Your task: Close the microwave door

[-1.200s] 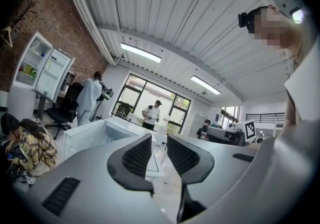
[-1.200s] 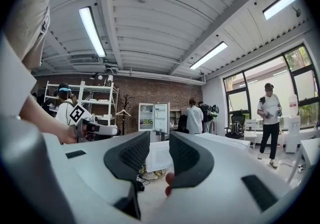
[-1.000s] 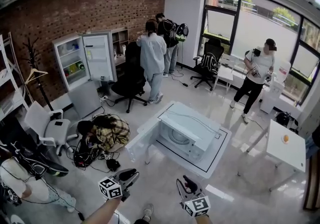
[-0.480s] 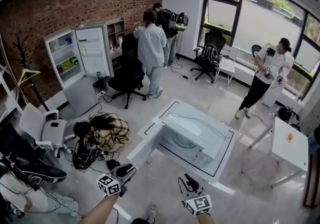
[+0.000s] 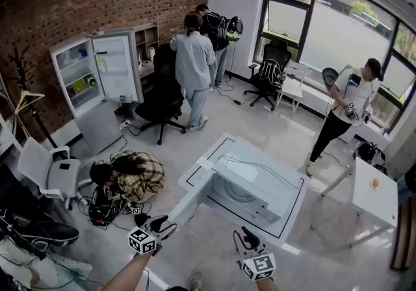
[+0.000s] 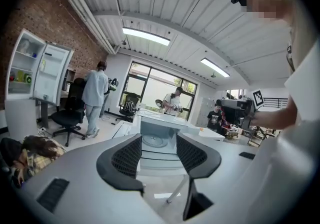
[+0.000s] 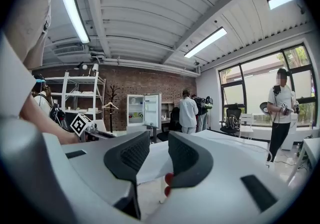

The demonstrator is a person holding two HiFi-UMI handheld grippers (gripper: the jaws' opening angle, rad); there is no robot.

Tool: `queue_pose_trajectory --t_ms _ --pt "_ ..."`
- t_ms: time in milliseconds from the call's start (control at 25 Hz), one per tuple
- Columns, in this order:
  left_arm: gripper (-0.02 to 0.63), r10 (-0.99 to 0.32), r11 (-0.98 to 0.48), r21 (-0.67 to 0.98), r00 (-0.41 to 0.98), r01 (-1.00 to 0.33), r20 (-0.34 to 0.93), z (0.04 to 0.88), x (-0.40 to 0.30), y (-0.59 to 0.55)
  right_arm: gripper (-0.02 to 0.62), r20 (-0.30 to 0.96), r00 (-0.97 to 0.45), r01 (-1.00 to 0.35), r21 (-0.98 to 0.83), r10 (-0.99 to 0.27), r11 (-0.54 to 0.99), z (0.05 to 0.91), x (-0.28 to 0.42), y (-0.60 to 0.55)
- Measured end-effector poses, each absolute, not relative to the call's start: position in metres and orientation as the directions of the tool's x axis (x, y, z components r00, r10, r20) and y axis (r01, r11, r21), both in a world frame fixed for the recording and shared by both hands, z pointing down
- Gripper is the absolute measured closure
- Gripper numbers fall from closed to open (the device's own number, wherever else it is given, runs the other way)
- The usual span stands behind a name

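The white microwave [image 5: 250, 182] stands on a white table [image 5: 289, 218] in the middle of the room. Its door [image 5: 190, 193] hangs open toward the lower left. My left gripper [image 5: 162, 225] hovers short of the door, apart from it. Its jaws are opening with nothing between them. In the left gripper view, the cavity and turntable [image 6: 154, 141] show through the gap of the left gripper [image 6: 159, 155]. My right gripper [image 5: 247, 241] is held before the table's near edge. In its own view the right gripper [image 7: 159, 155] shows a narrow empty gap.
An open fridge [image 5: 97, 72] stands by the brick wall, with a black office chair [image 5: 159, 98] and two people [image 5: 194, 62] close by. Another person [image 5: 344, 111] stands at the window. Bags and a plaid cloth [image 5: 127, 176] lie on the floor at left. A small white table [image 5: 374, 195] stands at right.
The microwave has come nearer as I walked toward it. Both grippers sank a little in the view. The left jaws went from shut to spread apart.
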State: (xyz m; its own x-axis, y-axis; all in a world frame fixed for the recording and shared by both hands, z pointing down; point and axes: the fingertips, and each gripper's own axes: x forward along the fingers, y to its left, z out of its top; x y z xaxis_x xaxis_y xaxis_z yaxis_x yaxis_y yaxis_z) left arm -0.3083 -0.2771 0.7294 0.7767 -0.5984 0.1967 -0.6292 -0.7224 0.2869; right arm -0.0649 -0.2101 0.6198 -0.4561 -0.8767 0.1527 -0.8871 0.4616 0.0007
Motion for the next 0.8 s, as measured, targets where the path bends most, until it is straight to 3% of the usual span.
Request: queue_pose_trajectory --t_ms 280,800 --pt "0.358 -0.603 -0.705 0.292 0.763 -0.646 0.232 0.754 -0.333 -0.299 0.486 0.160 -0.450 -0.889 0.016 -0.878 0.458 0.620 -0.081 -0.227" --pt "0.356 -0.551 -0.702 0.348 0.783 -0.621 0.287 0.793 -0.326 -0.302 0.486 0.154 -0.429 -0.901 0.006 -0.890 0.435 0.618 -0.073 -0.228"
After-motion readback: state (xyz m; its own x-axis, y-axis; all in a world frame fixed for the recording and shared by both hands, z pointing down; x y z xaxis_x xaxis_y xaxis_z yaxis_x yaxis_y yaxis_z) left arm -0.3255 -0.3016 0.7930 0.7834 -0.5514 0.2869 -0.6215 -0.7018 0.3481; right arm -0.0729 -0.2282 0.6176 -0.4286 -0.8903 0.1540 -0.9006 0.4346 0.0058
